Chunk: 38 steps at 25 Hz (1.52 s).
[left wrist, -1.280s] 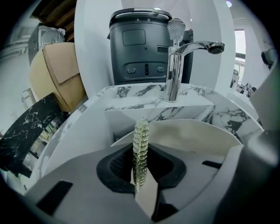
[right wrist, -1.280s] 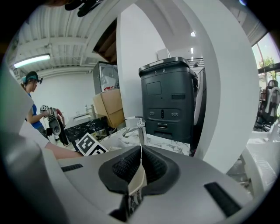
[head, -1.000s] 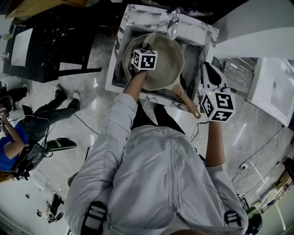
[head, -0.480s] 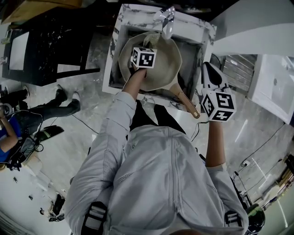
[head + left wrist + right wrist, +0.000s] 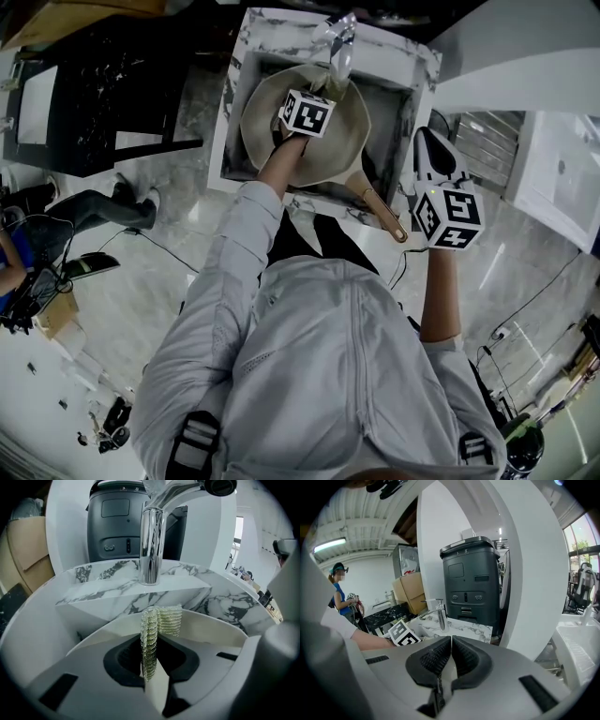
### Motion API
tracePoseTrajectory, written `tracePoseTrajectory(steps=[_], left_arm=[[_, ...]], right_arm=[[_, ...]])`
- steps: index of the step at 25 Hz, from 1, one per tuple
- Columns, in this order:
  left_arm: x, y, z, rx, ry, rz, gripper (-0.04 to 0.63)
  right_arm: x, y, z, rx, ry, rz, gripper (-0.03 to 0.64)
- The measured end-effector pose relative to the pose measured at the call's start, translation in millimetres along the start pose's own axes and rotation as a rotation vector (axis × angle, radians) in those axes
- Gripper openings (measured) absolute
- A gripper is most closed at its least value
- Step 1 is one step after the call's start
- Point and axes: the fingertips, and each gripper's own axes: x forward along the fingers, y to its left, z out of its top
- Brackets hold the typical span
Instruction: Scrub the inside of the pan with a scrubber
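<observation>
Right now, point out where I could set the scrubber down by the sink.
Bare: the marble ledge right of the faucet, the sink's left rim, and the basin strip right of the pan. Crowded: the pan fills most of the basin; its handle crosses the front-right rim.

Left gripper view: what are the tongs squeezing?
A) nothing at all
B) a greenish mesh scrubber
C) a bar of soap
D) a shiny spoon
B: the left tongs are closed on a greenish mesh scrubber, which sticks up from between them in front of the faucet.
</observation>
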Motion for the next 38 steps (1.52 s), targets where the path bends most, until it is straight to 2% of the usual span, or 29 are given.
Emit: tracePoseTrajectory(steps=[6, 13, 18, 29, 38], left_arm=[[2.9, -12.4, -0.8, 0.025, 0.006, -0.039, 0.069], [2.3, -49.7, -8.0, 0.123, 0.043, -0.183, 0.069], [-1.6, -68.0, -13.3, 0.189, 0.052, -0.247, 0.069], [-16.4, -97.7, -35.3, 0.290, 0.102, -0.397, 0.069], [-32.0, -109.3, -55.5, 0.342, 0.142, -0.514, 0.069]], right_arm=[[-1.4, -4.0, 0.9, -0.001, 0.001, -0.008, 0.037], [-4.3, -3.6, 3.3, 0.003, -0.002, -0.010, 0.037], [-6.2, -1.7, 3.5, -0.001, -0.002, -0.006, 0.037], [-12.8, 8.3, 1.2, 0.010, 0.013, -0.009, 0.037], [-16.3, 15.3, 3.0, 0.032, 0.022, -0.039, 0.037]])
